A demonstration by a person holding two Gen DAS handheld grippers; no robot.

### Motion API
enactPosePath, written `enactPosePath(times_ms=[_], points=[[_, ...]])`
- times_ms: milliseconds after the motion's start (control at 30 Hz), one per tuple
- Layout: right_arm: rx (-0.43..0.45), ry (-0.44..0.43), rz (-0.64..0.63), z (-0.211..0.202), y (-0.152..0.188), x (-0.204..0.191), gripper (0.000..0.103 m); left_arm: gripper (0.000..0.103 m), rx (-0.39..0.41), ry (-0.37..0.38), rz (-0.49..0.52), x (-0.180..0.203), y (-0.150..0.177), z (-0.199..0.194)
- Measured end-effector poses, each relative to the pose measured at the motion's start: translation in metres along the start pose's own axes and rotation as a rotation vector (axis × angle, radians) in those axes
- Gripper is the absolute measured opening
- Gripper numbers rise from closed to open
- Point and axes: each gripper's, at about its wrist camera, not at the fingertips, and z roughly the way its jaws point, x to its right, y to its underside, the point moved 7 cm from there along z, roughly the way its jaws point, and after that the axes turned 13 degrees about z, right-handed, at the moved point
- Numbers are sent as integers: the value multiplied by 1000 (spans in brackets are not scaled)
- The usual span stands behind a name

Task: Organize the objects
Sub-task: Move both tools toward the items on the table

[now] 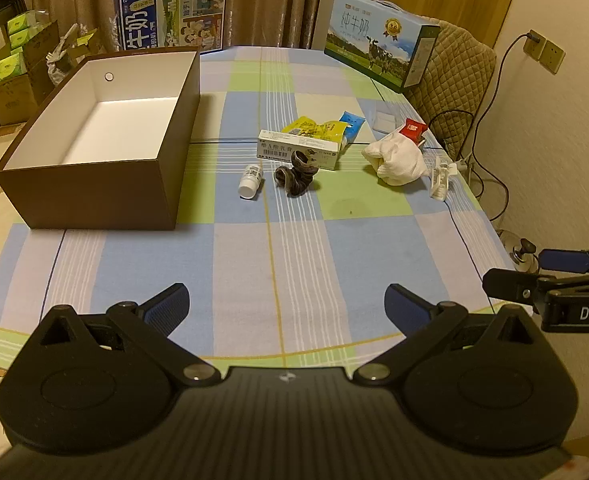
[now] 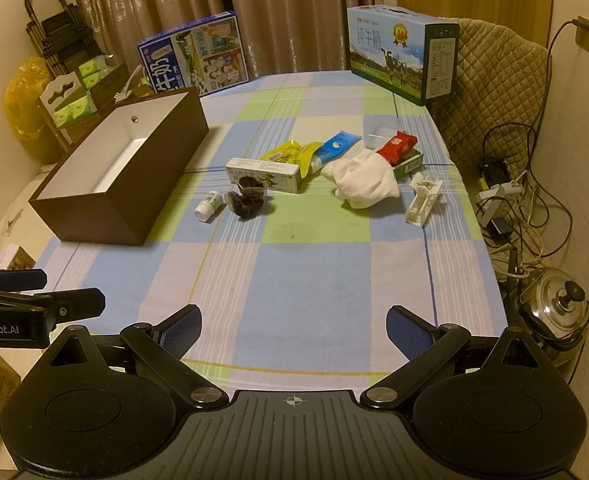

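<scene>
An empty brown box [image 1: 94,188] [image 2: 106,208] with a white inside stands on the left of the checked tablecloth. Right of it lie a small white bottle [image 1: 250,181] [image 2: 208,205], a dark scrunchie [image 1: 297,176] [image 2: 248,200], a green-white carton [image 1: 298,148] [image 2: 264,174], a yellow packet [image 1: 314,126] [image 2: 290,152], a blue pouch [image 1: 352,122] [image 2: 336,146], a white cloth [image 1: 398,160] [image 2: 364,182], a red packet [image 1: 412,130] [image 2: 398,146] and a white plastic clip [image 1: 442,178] [image 2: 422,198]. My left gripper [image 1: 286,308] and right gripper [image 2: 294,330] hover open over the near table edge, nothing between their fingers.
Two milk cartons [image 1: 172,14] [image 2: 402,56] stand at the table's far edge. A quilted chair back [image 2: 494,92] is at the right, with cables and a metal kettle [image 2: 554,312] on the floor beside the table. Tissue packs [image 1: 10,52] fill shelves at the left.
</scene>
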Motion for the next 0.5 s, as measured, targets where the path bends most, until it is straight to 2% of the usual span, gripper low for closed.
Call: enactPosePath(times_ms=[500], points=[[0, 34, 33, 5, 2, -8, 97, 102, -12, 31, 23, -11, -1, 7]])
